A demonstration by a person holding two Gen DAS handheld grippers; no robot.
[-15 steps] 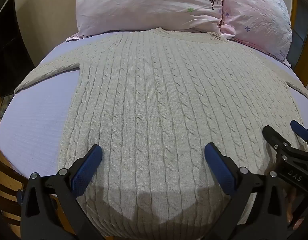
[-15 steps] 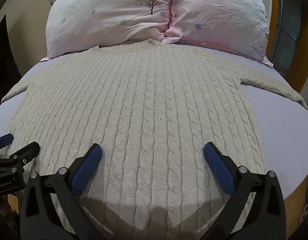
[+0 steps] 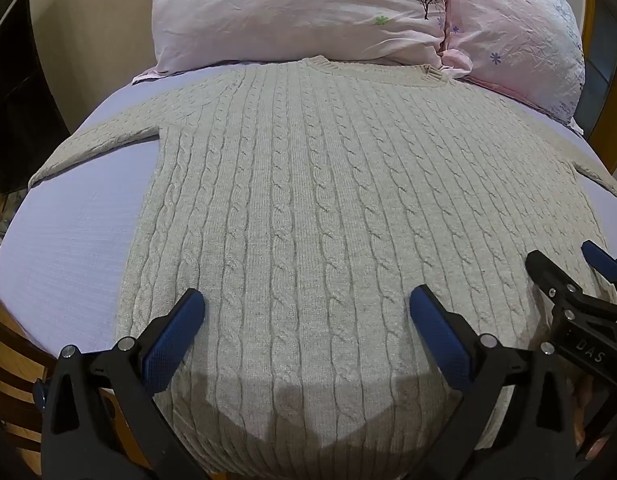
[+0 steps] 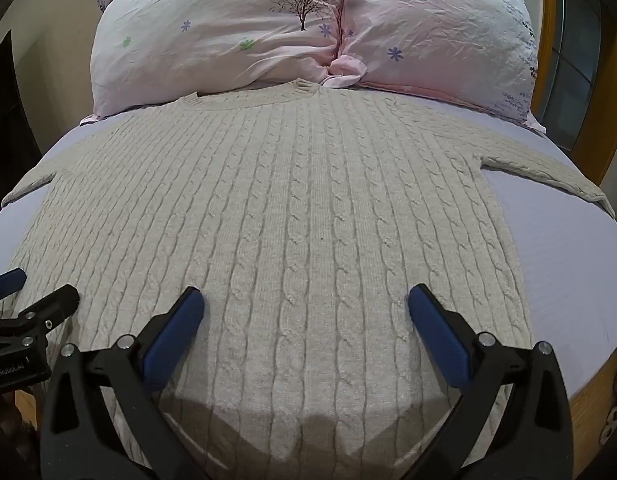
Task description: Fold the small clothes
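Observation:
A beige cable-knit sweater point(image 3: 328, 200) lies flat on the bed, collar toward the pillows, both sleeves spread out to the sides. It also shows in the right wrist view point(image 4: 300, 216). My left gripper point(image 3: 308, 304) is open and empty, hovering over the sweater's lower left part near the hem. My right gripper point(image 4: 304, 300) is open and empty over the lower right part. The right gripper also shows at the right edge of the left wrist view point(image 3: 564, 260). The left gripper shows at the left edge of the right wrist view point(image 4: 36, 288).
The sweater lies on a lavender sheet point(image 3: 68, 240) that also shows in the right wrist view point(image 4: 568, 260). Two pink flowered pillows point(image 3: 308, 12) stand at the head of the bed. A wooden bed frame point(image 4: 588, 392) runs along the right side.
Both grippers have drifted slightly; the view barely shifts. The sweater has not moved.

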